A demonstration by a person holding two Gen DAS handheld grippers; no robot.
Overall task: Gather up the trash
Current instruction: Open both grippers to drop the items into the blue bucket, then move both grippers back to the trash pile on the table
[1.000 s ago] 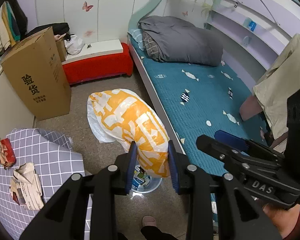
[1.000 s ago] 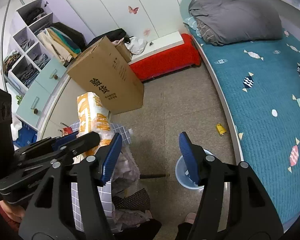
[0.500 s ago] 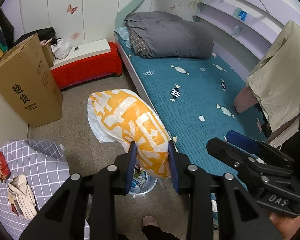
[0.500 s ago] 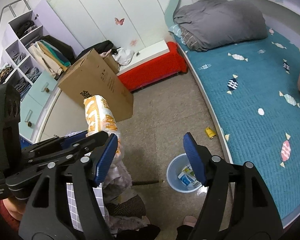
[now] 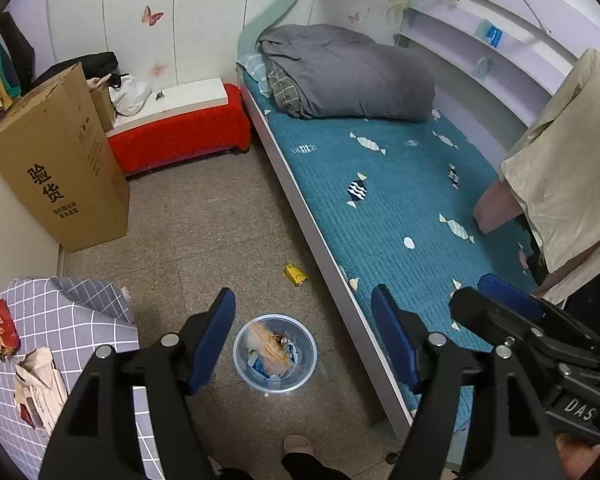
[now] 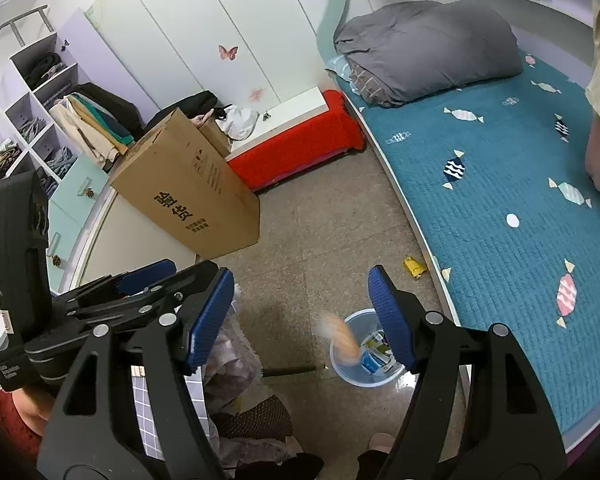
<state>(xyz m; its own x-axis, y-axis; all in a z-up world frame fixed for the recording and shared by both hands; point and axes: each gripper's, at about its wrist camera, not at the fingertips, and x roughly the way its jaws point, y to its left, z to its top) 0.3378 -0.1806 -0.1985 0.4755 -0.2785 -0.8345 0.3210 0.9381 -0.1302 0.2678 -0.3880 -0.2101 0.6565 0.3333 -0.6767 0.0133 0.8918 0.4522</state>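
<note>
A small bedroom, speckled floor beside a teal bed. My left gripper (image 5: 303, 338) and right gripper (image 6: 301, 318) both gape, holding nothing. A blurred orange-white bag (image 5: 269, 347) sits at the translucent round bin (image 5: 305, 376); a yellow wrapper (image 5: 295, 274) and torn papers (image 5: 40, 388) on the checked cloth remain, I judge.

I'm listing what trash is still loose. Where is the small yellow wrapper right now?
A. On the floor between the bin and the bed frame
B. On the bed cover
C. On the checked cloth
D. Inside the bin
A: the yellow wrapper lies on the floor, beyond the bin and close to the bed frame, outside the bin and off the bed.
</note>
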